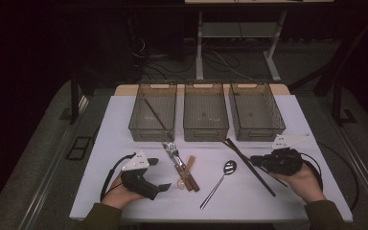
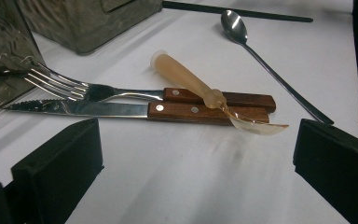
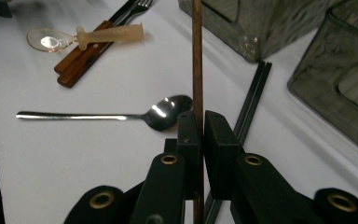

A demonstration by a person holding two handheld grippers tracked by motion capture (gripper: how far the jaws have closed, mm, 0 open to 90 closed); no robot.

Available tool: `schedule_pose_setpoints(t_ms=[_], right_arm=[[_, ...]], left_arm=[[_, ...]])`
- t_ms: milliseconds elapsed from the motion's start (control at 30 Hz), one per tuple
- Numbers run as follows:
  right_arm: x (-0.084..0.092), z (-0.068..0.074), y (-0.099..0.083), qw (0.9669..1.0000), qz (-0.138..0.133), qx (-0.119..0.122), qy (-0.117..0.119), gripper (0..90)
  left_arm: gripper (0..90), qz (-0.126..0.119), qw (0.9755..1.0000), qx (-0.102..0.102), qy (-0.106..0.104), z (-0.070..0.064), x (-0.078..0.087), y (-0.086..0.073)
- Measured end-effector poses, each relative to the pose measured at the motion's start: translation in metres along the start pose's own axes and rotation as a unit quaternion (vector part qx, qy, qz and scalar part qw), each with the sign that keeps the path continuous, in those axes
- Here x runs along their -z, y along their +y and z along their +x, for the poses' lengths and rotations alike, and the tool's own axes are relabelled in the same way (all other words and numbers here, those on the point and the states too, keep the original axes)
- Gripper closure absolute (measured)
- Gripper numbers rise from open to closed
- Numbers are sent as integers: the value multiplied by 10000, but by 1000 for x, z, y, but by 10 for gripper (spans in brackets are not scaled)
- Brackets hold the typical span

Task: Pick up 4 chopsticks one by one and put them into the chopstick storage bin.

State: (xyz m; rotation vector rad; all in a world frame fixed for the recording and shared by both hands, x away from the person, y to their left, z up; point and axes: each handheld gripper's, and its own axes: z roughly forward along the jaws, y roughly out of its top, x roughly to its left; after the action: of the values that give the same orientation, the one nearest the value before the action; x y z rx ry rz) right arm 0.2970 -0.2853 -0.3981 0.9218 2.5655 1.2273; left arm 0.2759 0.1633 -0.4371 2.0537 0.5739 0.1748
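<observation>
My right gripper (image 3: 200,122) is shut on a thin brown chopstick (image 3: 196,56) that stands up between its pads. In the high view this gripper (image 1: 256,160) hovers at the right of the table, over a pair of black chopsticks (image 1: 263,183) lying on the white mat. My left gripper (image 1: 159,175) is open and empty at the front left, its jaws (image 2: 196,172) facing a fork (image 2: 70,86), a knife (image 2: 74,108) with wooden handles, and a translucent plastic spoon (image 2: 191,84) laid across them. A long metal spoon (image 1: 223,175) lies mid-table.
Three grey mesh baskets stand in a row at the back: left (image 1: 153,130), middle (image 1: 206,129), right (image 1: 256,130). The left one holds a dark stick (image 1: 154,115). The black chopsticks (image 3: 254,100) run beside the right basket's front corner.
</observation>
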Motion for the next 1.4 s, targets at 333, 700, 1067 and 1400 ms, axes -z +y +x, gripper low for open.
schedule_pose_setpoints(t_ms=[333, 700, 1067, 1400], right_arm=[[-14, 7, 21, 9998, -175, 80, 101, 850], [-34, 16, 44, 9997, -200, 93, 127, 849], [-57, 21, 63, 9999, -104, -1, 124, 849], [-71, 24, 90, 9998, -161, -5, 81, 849]], left_arm=[[5, -50, 10000, 36, -6, -1, 0, 0], [5, -70, 10000, 14, 0, 0, 0, 0], [6, -38, 10000, 29, 8, 0, 0, 1], [8, -26, 10000, 27, 19, 0, 0, 1]])
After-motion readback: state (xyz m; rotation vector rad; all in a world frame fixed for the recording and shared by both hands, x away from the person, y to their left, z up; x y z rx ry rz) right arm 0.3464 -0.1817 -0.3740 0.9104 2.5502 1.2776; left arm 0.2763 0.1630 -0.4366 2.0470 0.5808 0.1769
